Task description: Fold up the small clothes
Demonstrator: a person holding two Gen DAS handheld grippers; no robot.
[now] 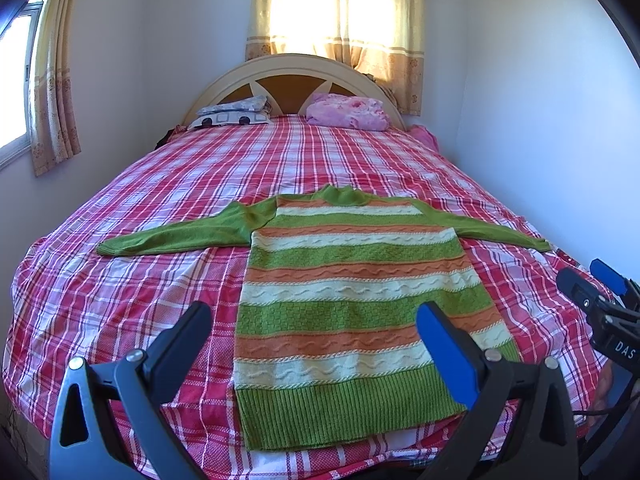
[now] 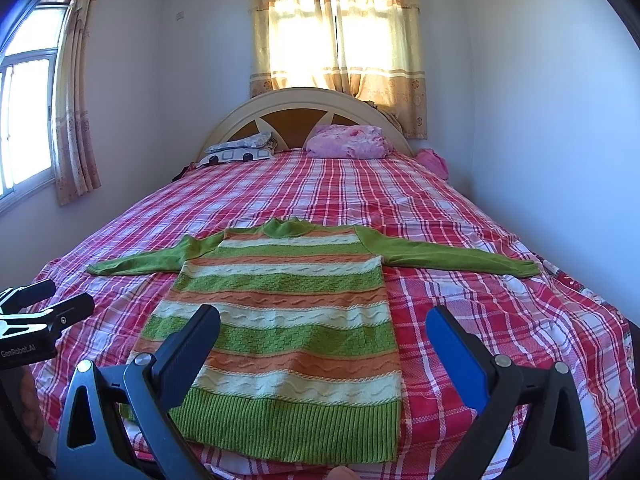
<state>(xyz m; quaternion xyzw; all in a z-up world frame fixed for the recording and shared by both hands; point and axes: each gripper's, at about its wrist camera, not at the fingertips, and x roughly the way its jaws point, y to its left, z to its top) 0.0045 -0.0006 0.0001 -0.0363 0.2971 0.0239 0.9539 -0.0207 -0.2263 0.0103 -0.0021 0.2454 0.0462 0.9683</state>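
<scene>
Chunky ribbed and cable-textured knit for the sweater [image 1: 352, 304], thin creased woven plaid cloth for the sheet [image 1: 160, 292] beneath, matt smooth plastic on the left gripper [image 1: 316, 332], pale painted headboard [image 1: 296, 66].

Striped sweater [image 1: 352, 300] lies flat (sleeves spread) on the bed.

**Two wrist views aimed up the bed from its foot**

Both views are taken low and close at the foot of the bed [image 1: 120, 208], facing the headboard [image 1: 294, 68]. The sweater [image 1: 352, 292] is shared, centred in the left view and shifted left in the right view.
</scene>
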